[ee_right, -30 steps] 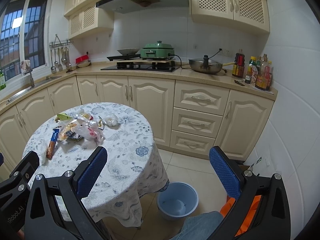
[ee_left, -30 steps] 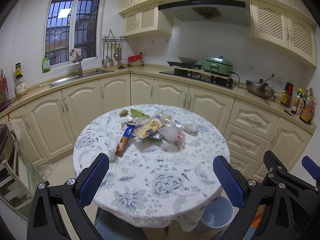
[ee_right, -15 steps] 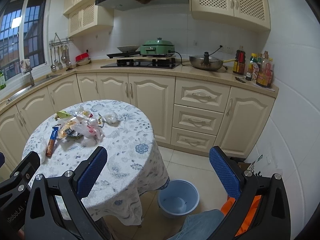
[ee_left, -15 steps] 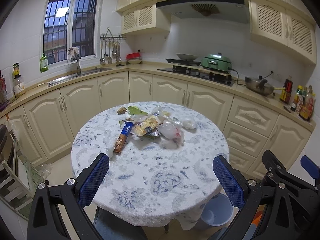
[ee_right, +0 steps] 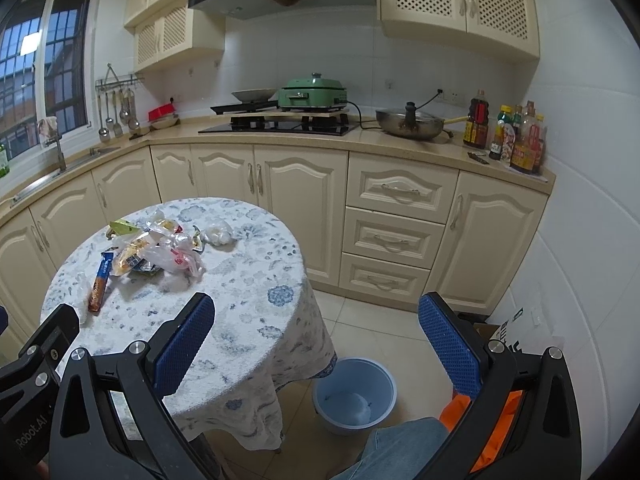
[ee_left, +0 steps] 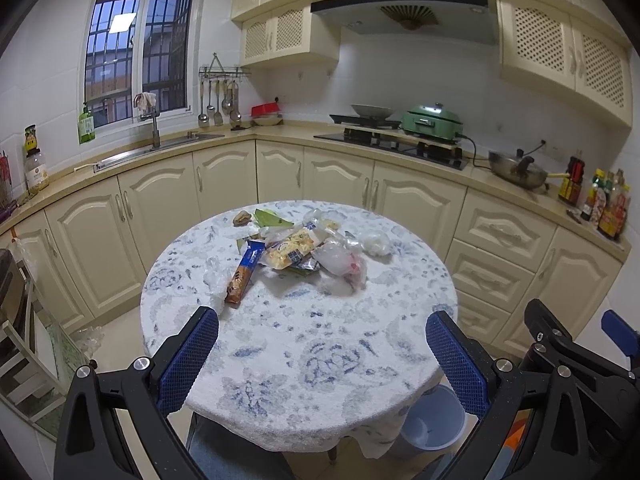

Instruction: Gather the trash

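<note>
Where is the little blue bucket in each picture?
Left wrist view: the blue bucket peeks out at the bottom right, on the floor, partly hidden by the tablecloth's edge.
Right wrist view: the blue bucket sits in plain sight at the bottom centre, on the floor tiles beside the round table.
Shared landmark: the green cooker on the counter.

The room is lined with cream cabinets (ee_left: 168,208) under a beige countertop (ee_right: 400,140), and matching upper cabinets (ee_right: 460,0) are hung on white tiled walls (ee_right: 580,240). A barred window (ee_left: 136,48) is set above the sink (ee_left: 160,148), with a ceiling light reflected in its glass. A range hood (ee_left: 400,8) is mounted over the hob (ee_right: 280,124). The floor (ee_right: 360,320) is laid with pale tiles. A round table (ee_left: 304,344) is covered with a blue-flowered cloth.
</note>
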